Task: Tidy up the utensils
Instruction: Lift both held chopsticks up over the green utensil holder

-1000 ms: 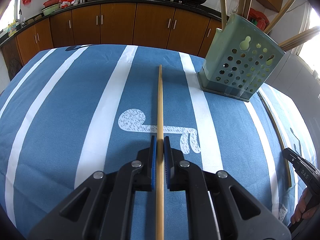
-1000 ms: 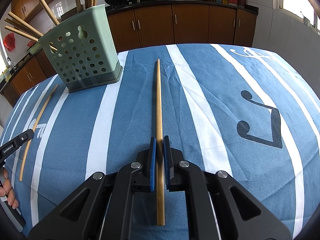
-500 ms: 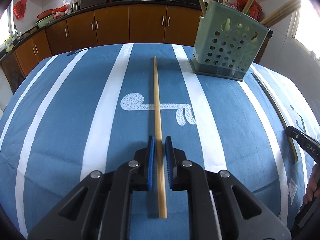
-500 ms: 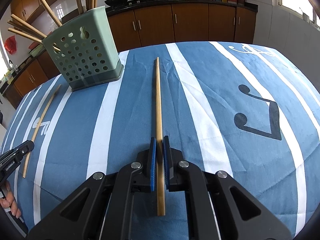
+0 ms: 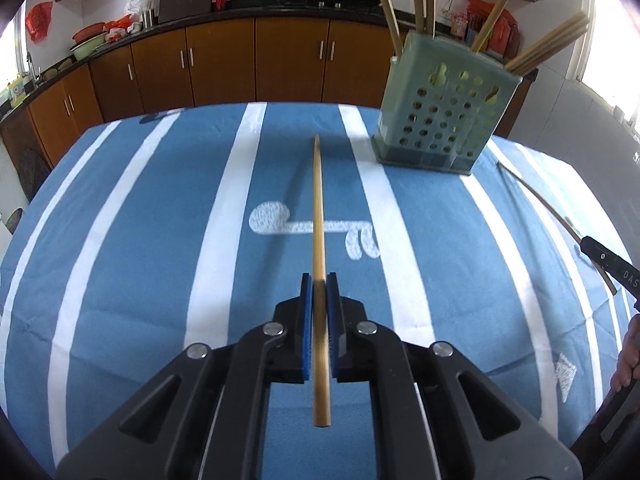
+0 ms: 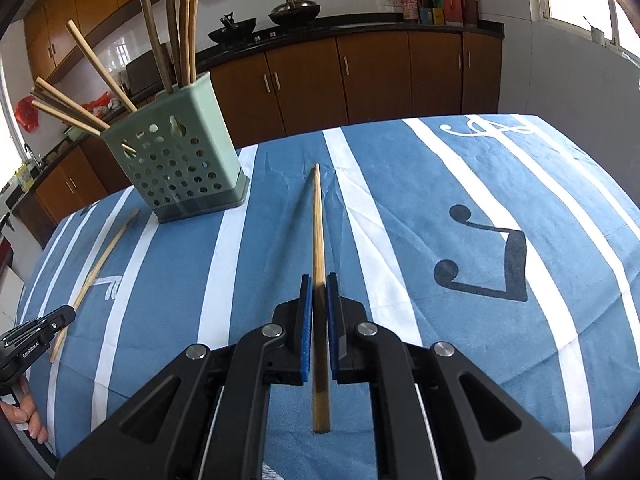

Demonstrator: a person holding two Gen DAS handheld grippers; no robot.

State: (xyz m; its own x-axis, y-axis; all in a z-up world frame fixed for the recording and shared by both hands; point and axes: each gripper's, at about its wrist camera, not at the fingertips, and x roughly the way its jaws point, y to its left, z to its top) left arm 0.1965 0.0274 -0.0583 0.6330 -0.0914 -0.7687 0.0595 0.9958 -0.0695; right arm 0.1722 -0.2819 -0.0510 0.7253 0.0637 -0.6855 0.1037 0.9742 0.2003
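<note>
My left gripper (image 5: 319,280) is shut on a bamboo chopstick (image 5: 318,216) and holds it lifted above the blue striped tablecloth (image 5: 160,240), pointing forward. My right gripper (image 6: 319,280) is shut on another bamboo chopstick (image 6: 317,220), also lifted. A green perforated utensil holder (image 5: 444,120) with several chopsticks stands ahead to the right in the left wrist view, and ahead to the left in the right wrist view (image 6: 176,168). In each view the other gripper shows at the frame edge, with its chopstick beside it: right gripper (image 5: 612,268), left gripper (image 6: 36,340).
The table edge lies just past the holder. Brown kitchen cabinets (image 5: 256,64) and a counter with woks (image 6: 294,10) stand behind it. A person's hand (image 6: 24,420) shows at the lower left of the right wrist view.
Both grippers have lifted and tilted up with their chopsticks. The holder now appears more upright and its top shows in both views.
</note>
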